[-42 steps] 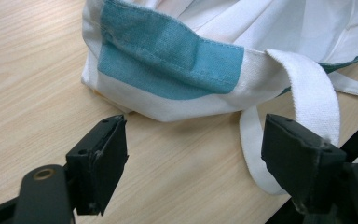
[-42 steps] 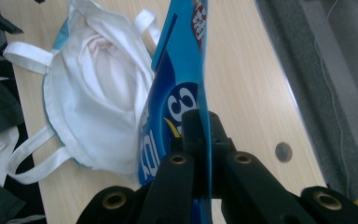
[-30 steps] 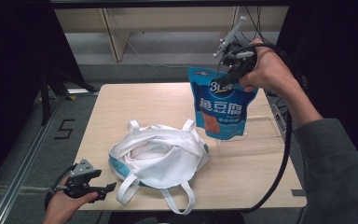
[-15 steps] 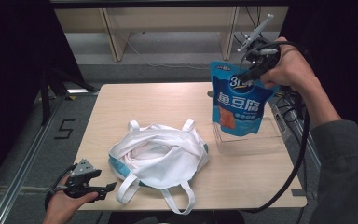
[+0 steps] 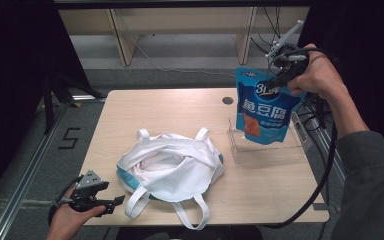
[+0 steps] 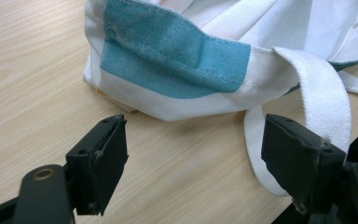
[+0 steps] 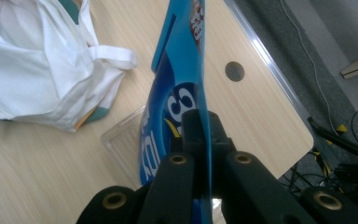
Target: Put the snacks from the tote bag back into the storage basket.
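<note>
**Carrying a snack pouch over a clear tray**

Clamped on the top edge of the blue snack pouch (image 5: 263,107), the right gripper (image 5: 278,80) lets it hang upright above the clear tray (image 5: 240,147), at 3 o'clock from the white tote bag (image 5: 172,167). Left gripper (image 5: 111,202), jaws spread and empty, waits near the tote at 7 o'clock on the counter (image 5: 180,107).

pouch (image 5: 263,111): blue w/ white text, orange patch | bag (image 5: 172,167): white w/ teal trim | table (image 5: 145,107): light wood
</note>
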